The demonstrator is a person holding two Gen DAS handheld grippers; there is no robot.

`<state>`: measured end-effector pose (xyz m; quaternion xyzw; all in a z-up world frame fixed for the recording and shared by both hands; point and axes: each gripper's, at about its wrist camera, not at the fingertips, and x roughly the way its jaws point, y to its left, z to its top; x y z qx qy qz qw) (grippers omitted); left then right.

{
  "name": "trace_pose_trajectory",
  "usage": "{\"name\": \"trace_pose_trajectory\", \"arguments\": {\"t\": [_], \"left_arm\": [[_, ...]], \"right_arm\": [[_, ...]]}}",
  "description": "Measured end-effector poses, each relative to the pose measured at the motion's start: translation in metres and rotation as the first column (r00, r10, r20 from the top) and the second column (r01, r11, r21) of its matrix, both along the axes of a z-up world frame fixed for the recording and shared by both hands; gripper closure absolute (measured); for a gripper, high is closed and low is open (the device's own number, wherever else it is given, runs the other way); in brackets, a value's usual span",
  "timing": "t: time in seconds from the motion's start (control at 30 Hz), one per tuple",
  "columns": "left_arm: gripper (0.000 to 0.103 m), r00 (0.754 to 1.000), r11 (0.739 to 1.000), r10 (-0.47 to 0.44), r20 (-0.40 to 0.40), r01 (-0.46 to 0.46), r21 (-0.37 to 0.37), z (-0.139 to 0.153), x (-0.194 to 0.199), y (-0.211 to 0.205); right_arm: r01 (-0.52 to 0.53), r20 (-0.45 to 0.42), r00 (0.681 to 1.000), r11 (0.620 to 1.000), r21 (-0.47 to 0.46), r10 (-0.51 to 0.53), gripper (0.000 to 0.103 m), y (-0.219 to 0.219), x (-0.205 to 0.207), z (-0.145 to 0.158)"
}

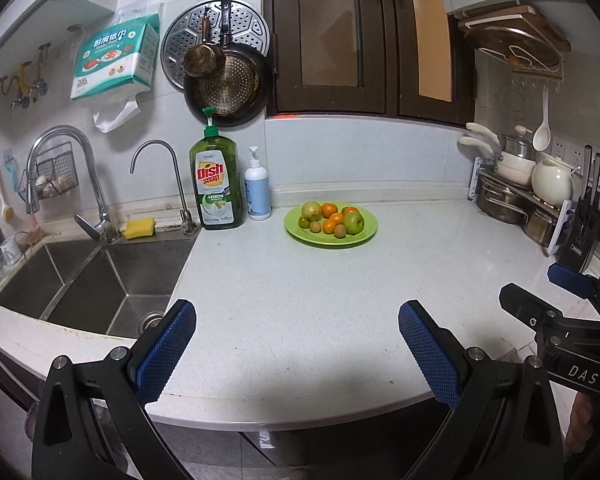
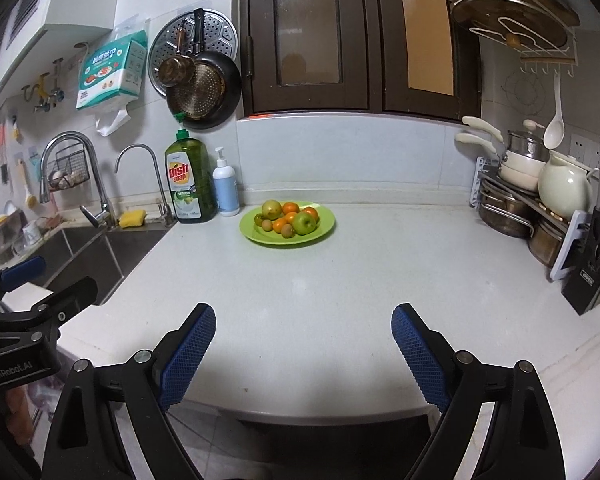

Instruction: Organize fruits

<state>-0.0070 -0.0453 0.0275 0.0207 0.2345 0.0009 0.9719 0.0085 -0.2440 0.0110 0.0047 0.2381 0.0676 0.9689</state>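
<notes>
Both grippers, left gripper (image 1: 297, 346) and right gripper (image 2: 303, 350), are hovering wide open and empty, well short of the fruit plate (image 2: 324, 227) sitting ahead on the counter (image 2: 300, 280).

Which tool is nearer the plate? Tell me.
Neither clearly. Left tool and right tool both hang open at the counter's near edge, far short of the plate.
</notes>
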Motion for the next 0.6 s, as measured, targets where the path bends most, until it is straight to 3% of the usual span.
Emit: {"name": "trace_pose_trajectory", "arguments": {"t": [0.6], "left_arm": [[0.000, 1.000, 1.000, -0.008, -0.002, 0.008, 0.006, -0.0006, -0.0010, -0.0057]], "right_arm": [[0.010, -0.004, 1.000, 1.000, -0.005, -0.010, 0.013, -0.0049, -0.0072, -0.0037]]}}
